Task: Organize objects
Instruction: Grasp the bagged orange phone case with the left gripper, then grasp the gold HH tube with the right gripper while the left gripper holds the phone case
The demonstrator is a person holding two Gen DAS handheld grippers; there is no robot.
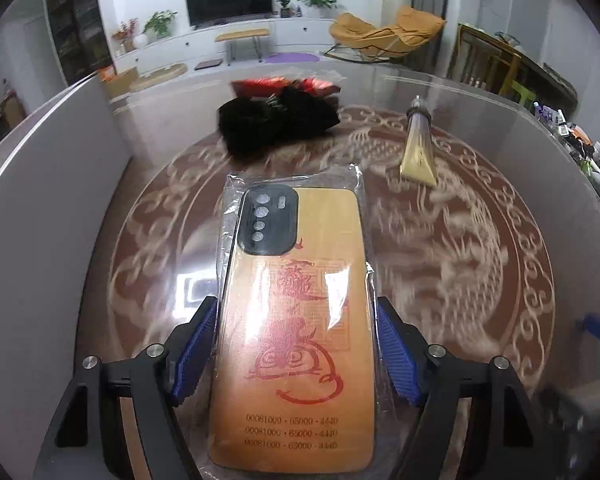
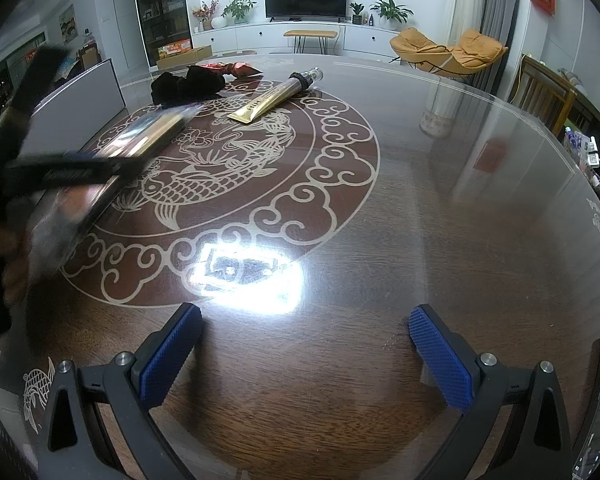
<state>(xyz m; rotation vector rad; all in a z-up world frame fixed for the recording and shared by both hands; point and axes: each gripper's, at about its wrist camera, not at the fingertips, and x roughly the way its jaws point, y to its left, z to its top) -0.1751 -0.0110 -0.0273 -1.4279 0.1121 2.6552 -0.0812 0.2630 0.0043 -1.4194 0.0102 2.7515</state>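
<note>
While the left tongs (image 1: 296, 344) stand partly open, a phone case in a clear plastic bag (image 1: 296, 320) lies between their blue pads (image 1: 194, 352). The pads sit at the edges of the bag on both sides; if they already press on the case I cannot tell, because the picture is blurred by motion. The case is wood-coloured, with a black camera block at its far end, a red drawing in the middle and three rows of digits at its near end. In the right wrist view the left tongs (image 2: 60, 168) and the case (image 2: 148, 136) are only a dark blur at the left edge, and the case is tilted over the table (image 2: 420, 200).

The right tongs (image 2: 306, 352) are wide open and hold nothing; under them is only the bare glass top of the table.

Beyond the phone case, on the round fish pattern of the table, lies a black fuzzy item (image 1: 272, 124), and just behind it a red packet (image 1: 284, 86) that touches it. To the right of the phone case, well apart from it, lies a gold tube with a dark cap (image 1: 418, 148), its cap pointing away. To the left of the phone case stands a grey board (image 1: 52, 184) at the table's edge.
</note>
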